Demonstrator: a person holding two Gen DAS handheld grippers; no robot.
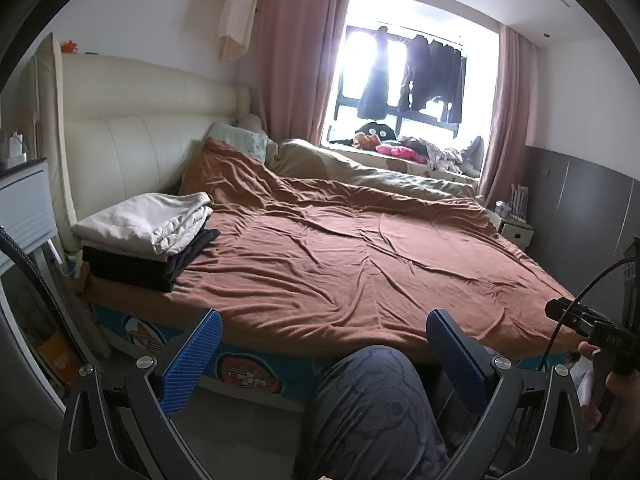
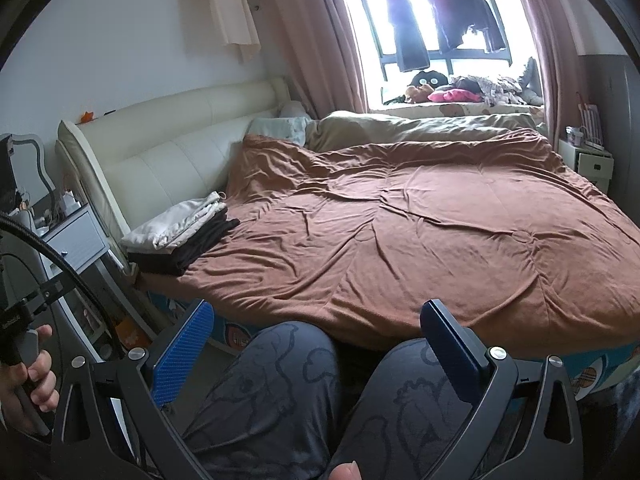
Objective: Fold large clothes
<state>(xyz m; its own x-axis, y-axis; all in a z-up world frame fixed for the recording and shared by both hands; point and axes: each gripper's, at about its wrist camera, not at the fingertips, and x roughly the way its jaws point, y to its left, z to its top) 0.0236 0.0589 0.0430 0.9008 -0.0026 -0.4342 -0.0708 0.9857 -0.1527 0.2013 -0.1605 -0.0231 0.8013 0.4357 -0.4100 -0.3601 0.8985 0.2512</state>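
Two folded garments sit stacked at the far left corner of the bed, by the headboard: a cream piece on top of a black one, edges roughly squared. I judge these as finished work, set aside. Right of the stack, the brown bedspread lies wrinkled with no loose garment on it, so nothing is in hand between folds.

My left gripper hangs wide open over my knee at the bed's near edge, blue pads apart and holding nothing. My right gripper is the same: jaws spread, empty, above both my knees, pointed across the bed toward the window.

Further right, on the window sill, lies a heap of crumpled clothes beside some soft toys, and dark garments hang on a rail above. I cannot tell which is meant to be next.

My judgement: the step is fetching the next large piece. That calls for reaching well past the bedspread, pinching a garment by an edge, and spreading it flat on the brown cover before any fold begins.
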